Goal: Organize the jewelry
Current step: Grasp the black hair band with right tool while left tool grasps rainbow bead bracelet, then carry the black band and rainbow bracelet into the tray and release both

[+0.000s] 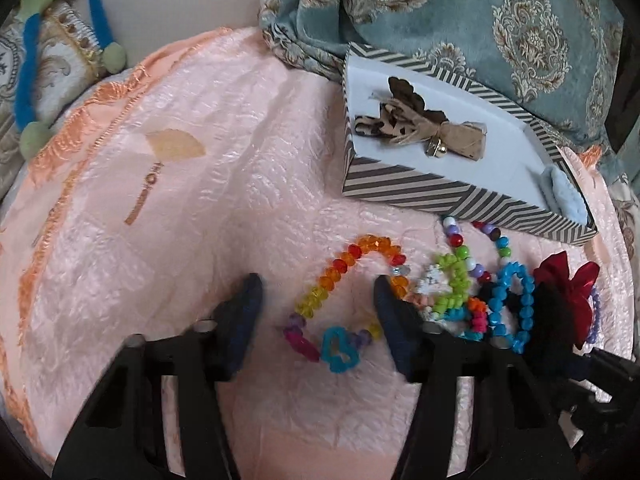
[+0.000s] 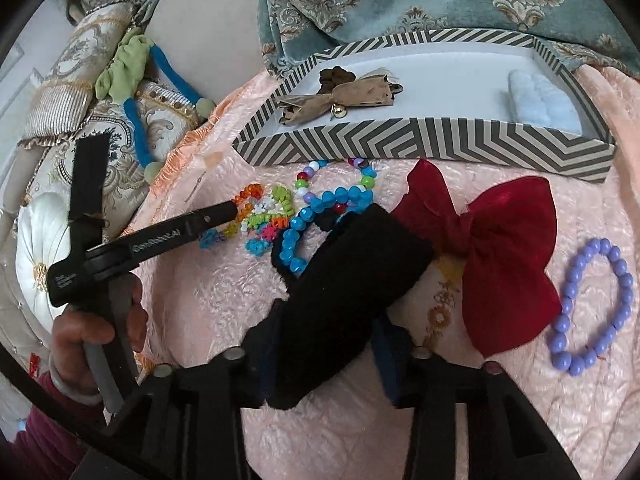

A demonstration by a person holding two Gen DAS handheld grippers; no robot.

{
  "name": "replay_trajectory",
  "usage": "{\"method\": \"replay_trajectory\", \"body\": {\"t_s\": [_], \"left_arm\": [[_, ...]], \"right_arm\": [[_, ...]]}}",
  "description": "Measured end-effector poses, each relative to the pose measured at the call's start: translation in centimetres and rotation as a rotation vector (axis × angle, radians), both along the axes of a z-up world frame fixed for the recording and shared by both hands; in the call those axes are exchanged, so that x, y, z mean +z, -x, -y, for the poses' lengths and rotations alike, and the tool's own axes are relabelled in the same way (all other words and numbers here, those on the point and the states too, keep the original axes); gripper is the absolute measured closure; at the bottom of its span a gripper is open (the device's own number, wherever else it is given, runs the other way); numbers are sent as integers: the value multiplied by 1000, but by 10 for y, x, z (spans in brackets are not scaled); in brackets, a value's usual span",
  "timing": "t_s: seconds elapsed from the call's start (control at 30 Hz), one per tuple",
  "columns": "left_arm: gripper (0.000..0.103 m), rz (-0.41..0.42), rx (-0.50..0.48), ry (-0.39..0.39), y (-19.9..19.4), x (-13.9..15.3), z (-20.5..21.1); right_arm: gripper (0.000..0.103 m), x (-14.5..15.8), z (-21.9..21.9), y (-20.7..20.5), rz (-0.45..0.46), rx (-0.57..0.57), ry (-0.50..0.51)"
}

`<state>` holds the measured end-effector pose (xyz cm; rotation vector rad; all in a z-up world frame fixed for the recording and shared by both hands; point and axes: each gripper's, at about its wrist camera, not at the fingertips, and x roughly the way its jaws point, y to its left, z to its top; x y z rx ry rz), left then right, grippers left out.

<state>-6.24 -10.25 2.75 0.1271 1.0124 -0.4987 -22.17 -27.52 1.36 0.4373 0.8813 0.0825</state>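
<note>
Both grippers sat low over my pink cloth (image 1: 168, 240). Right gripper (image 2: 332, 312) clamped a black velvet piece (image 2: 344, 280); left gripper (image 1: 318, 288) stood open around the rainbow bracelet (image 1: 344, 268), pads clear. One striped box (image 2: 420, 144) lay beyond the pile; open cloth lay left. Writing on the left gripper's arm was unreadable.

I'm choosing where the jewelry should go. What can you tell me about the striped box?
The striped box is a shallow, open cardboard tray with grey-and-cream chevron walls and a plain white inside. It lies flat on the pink bedspread, its far side against the teal blanket. Inside lie a brown bow with a small bell and a pale blue fluffy piece.
</note>
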Motion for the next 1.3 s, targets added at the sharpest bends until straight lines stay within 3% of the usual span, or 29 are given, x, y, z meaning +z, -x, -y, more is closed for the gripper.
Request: {"method": "replay_trajectory", "body": {"t_s": [0.03,0.07,0.17,0.27,0.47,0.97,1.3], "left_arm": [[74,-8,-5,-1,-1,-3,0],[76,-7,-7,2,-1,-5,0],[94,5,-5,10,1,-3,-4],[95,-28,7,62,4,5,-13],[95,2,7,109,27,37,-25],[95,157,-8,87,73,115,-14],[95,215,-44,60,88,133,13]], "right_arm": [[76,0,0,0,6,5,1],[79,1,0,0,8,9,4],[87,7,-3,2,21,28,27],[89,14,-6,9,34,47,40],[89,32,-7,26,78,59,44],[89,77,18,60,189,-5,23],[89,95,36,70,226,-41,39]]}}
